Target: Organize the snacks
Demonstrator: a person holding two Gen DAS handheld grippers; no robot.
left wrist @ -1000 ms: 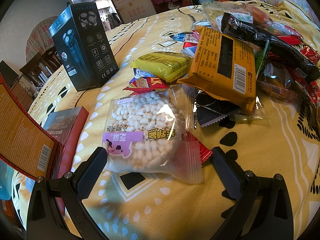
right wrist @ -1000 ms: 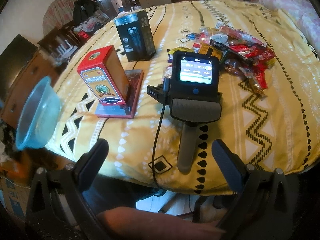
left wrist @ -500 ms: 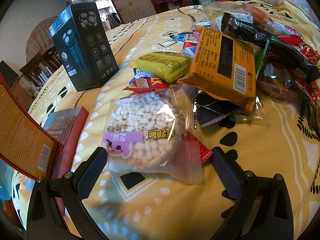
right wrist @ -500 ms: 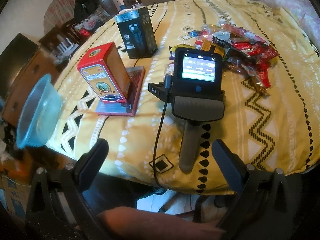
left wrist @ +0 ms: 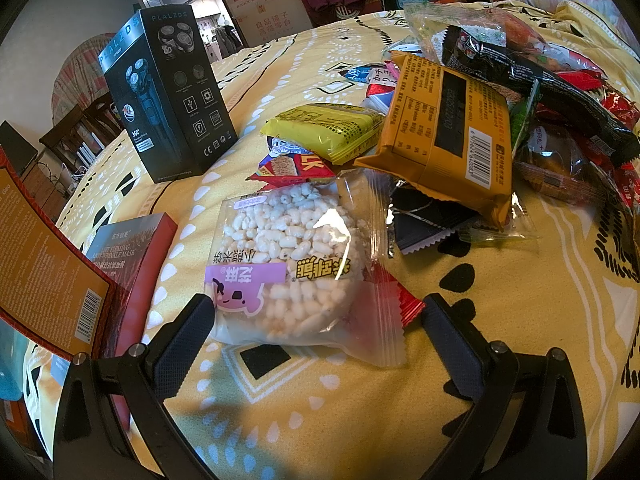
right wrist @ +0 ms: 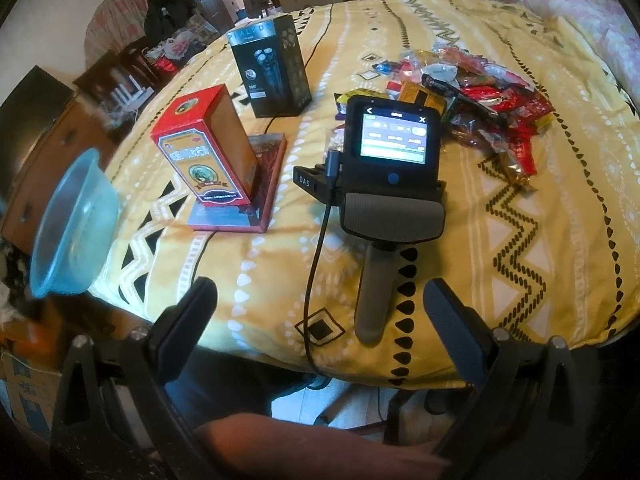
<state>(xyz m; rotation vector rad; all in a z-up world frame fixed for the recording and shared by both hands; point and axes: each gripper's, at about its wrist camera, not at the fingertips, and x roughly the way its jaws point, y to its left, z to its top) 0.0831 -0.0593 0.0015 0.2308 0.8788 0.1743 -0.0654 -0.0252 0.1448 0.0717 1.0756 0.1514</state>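
A clear bag of puffed rice cake lies on the yellow patterned cloth, its near end between the fingers of my open left gripper. Behind it lie a yellow-green packet, an orange packet and a heap of mixed snacks. My right gripper is open and empty, held off the table's near edge, looking at the back of the left gripper's handle and screen. The snack heap shows beyond that.
A black shaver box stands at the back left. A red-orange box stands on a flat red box. A blue plastic bowl hangs off the table's left edge. The table edge is near the right gripper.
The right gripper's view has shifted slightly, closer to the table. The left gripper and the rice cake bag have not moved.
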